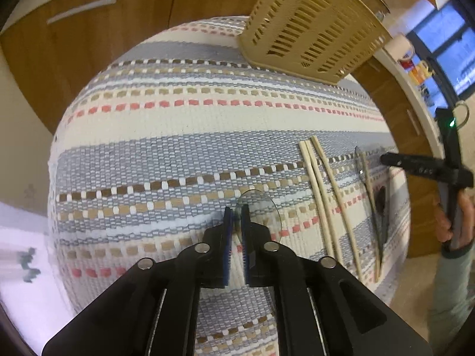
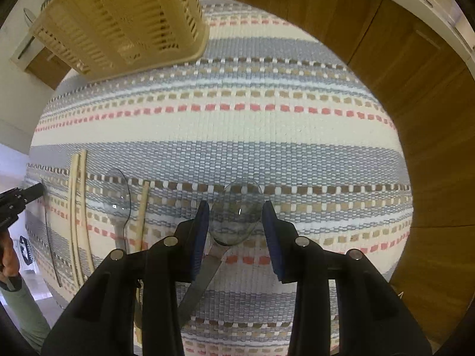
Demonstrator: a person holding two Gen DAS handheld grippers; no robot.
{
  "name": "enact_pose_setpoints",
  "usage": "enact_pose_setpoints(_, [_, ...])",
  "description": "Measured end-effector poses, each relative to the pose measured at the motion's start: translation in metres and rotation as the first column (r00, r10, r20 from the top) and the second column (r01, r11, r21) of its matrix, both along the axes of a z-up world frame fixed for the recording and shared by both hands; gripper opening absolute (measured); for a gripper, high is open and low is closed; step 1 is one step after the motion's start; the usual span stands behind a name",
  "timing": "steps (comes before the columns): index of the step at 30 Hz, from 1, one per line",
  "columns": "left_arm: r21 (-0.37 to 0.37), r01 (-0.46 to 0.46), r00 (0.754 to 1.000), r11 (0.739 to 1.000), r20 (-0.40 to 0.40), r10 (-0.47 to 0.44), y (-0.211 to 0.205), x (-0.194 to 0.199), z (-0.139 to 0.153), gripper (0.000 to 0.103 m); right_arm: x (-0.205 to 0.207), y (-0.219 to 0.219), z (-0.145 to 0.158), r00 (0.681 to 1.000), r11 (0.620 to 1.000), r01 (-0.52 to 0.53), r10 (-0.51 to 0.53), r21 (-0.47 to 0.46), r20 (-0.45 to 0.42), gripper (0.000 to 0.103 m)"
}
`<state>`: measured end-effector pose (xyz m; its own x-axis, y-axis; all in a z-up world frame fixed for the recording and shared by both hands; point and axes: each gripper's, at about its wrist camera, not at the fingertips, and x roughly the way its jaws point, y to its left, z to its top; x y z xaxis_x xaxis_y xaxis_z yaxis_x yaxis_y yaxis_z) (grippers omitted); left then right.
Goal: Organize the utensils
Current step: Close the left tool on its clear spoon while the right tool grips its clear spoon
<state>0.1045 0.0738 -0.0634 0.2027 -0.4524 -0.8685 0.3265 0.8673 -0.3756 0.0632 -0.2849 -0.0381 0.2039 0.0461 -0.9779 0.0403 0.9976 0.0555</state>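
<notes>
- The left gripper (image 1: 236,222) was pinched nearly shut on a shiny metal spoon (image 1: 261,207), bowl forward, well short of the tan slotted plastic basket (image 1: 311,29);
- The right gripper (image 2: 234,216) stood wide open astride another steel spoon (image 2: 236,210), holding nothing; it should close squarely on the neck before lifting basketward.

Woven cloth mat (image 2: 267,136): coarse, matt, striped. Spoons (image 2: 236,210) (image 2: 117,191): polished, mirror-glossy metal. Chopsticks (image 1: 322,190): pale, matt wood. Basket (image 1: 308,23): beige slotted plastic. Gripper pads (image 2: 200,231): blue, ribbed. Cabinet fronts (image 2: 400,59): smooth wood finish.
</notes>
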Motion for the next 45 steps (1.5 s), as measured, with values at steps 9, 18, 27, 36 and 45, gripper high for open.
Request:
enact_pose_setpoints(9, [0.078,0.025,1.0,0.997,-0.003,-0.025,-0.027,-0.006,0.004,0.05,0.0,0.007,-0.002,1.0,0.999,-0.026,0.026,-0.041,0.016,0.034])
enact_pose_setpoints(18, [0.344,-0.015,0.988,0.939,0.148,-0.038,-0.076,-0.031,0.006,0.033,-0.036,0.01,0.012,0.983,0.972,-0.154,0.132,0.178,0.131,0.034])
enact_pose_setpoints(27, [0.285,-0.028,0.987,0.958,0.16,-0.019,-0.069,-0.033,0.011,0.033,-0.059,-0.032,0.008,0.983,0.938,-0.137,0.089,0.319,0.16,0.035])
enact_pose_setpoints(36, [0.28,-0.016,0.985,0.96,0.17,-0.033,-0.069,-0.03,0.007,0.033,-0.082,-0.07,0.005,0.988,0.956,-0.077,0.035,0.285,0.149,0.04])
enact_pose_setpoints(45, [0.259,-0.011,0.986,0.966,0.162,-0.032,-0.067,-0.031,0.009,0.033,-0.055,-0.049,-0.006,0.983,0.937,0.181,-0.172,0.299,-0.057,0.054])
